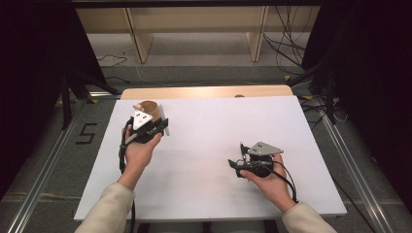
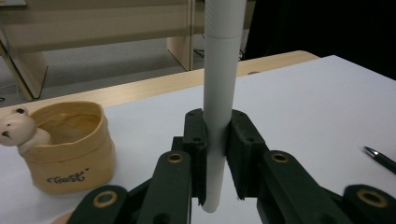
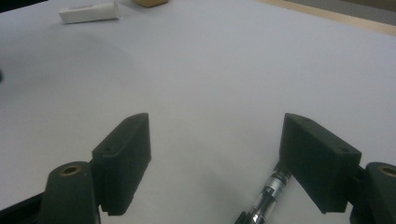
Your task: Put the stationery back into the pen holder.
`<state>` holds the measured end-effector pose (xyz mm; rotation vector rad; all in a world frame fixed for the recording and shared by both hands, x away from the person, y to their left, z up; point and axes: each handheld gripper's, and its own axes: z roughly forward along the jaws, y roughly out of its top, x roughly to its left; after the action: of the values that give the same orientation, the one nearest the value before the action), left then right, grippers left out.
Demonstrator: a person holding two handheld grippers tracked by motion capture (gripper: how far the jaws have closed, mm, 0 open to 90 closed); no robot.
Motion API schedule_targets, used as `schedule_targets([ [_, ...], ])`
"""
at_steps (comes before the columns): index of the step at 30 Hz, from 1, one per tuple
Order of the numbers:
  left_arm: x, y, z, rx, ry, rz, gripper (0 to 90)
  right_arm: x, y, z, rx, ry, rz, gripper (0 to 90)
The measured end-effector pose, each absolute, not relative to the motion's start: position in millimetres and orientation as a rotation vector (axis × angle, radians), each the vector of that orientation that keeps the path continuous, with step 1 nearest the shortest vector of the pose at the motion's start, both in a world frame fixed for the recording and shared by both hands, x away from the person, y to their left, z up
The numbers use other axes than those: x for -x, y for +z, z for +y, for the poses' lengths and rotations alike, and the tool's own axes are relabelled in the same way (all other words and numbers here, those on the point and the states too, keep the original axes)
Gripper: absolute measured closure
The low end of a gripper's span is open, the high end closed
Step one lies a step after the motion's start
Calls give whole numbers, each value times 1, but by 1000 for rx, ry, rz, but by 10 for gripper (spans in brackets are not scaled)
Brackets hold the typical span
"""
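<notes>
My left gripper (image 1: 158, 124) (image 2: 218, 121) is shut on a white tube-shaped pen (image 2: 219, 79) (image 1: 164, 121), which stands up between the jaws, above the white table. A tan cup (image 2: 70, 144) (image 1: 149, 107) with a small bear figure (image 2: 16, 128) on its rim stands just beyond and to the left of that gripper. My right gripper (image 1: 237, 161) (image 3: 217, 135) is open, low over the table at the right. A dark pen with a metal and clear section (image 3: 267, 193) (image 1: 241, 147) lies on the table beside its right jaw, also seen as the dark pen (image 2: 380, 158).
The white sheet (image 1: 209, 141) covers the table, with a wooden strip (image 1: 204, 92) along its far edge. Wooden shelving (image 1: 194, 29) and cables (image 1: 286, 43) are on the floor beyond. The white pen (image 3: 88, 12) and the cup's base (image 3: 149, 2) show far off.
</notes>
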<state>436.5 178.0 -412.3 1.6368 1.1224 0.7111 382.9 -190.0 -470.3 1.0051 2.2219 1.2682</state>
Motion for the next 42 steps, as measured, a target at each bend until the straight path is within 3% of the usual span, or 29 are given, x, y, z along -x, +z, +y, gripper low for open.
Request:
schedule_targets([
  [23,-491,-393,214,-1585,833,1209,784,-383,-473,-195,-1029,1253,2223,252],
  [42,-534,-402,226,-1578,931,1265,782,-383,-475,-194,-1030,1259,2232,253],
])
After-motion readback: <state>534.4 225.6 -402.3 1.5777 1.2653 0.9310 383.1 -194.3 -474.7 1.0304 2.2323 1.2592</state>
